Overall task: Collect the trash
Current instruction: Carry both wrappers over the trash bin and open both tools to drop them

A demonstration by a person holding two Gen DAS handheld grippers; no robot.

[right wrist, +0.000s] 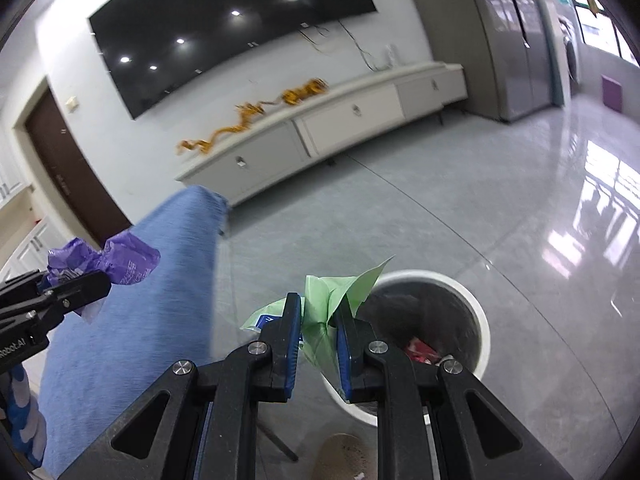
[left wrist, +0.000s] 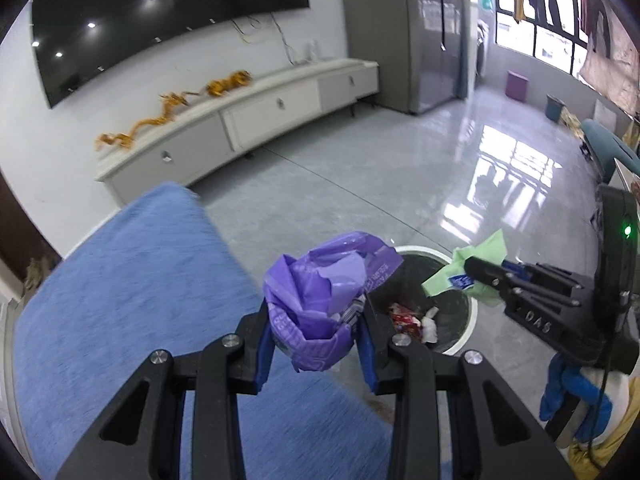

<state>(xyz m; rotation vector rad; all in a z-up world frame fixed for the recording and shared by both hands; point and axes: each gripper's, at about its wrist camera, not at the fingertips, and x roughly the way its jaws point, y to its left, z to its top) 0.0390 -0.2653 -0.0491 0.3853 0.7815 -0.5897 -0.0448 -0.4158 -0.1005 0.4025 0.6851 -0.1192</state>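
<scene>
Purple wrapper [left wrist: 320, 300] clamped in left tongs [left wrist: 316, 344], just short of the white bin [left wrist: 468, 332]; green wrapper [right wrist: 332, 300] clamped in right tongs [right wrist: 318, 344] at the bin's near rim. Both are probably held for dropping in. Bin already holds red scraps [left wrist: 404, 320]. Blue-covered bench [left wrist: 140, 300] crowds left; floor [left wrist: 360, 184] otherwise open.

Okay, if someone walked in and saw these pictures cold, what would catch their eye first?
Likely the crumpled purple plastic bag pinched in the left tongs and the green wrapper in the right tongs, both beside the white-rimmed trash bin on the glossy floor. Behind, a huge dark screen fills the wall.
</scene>
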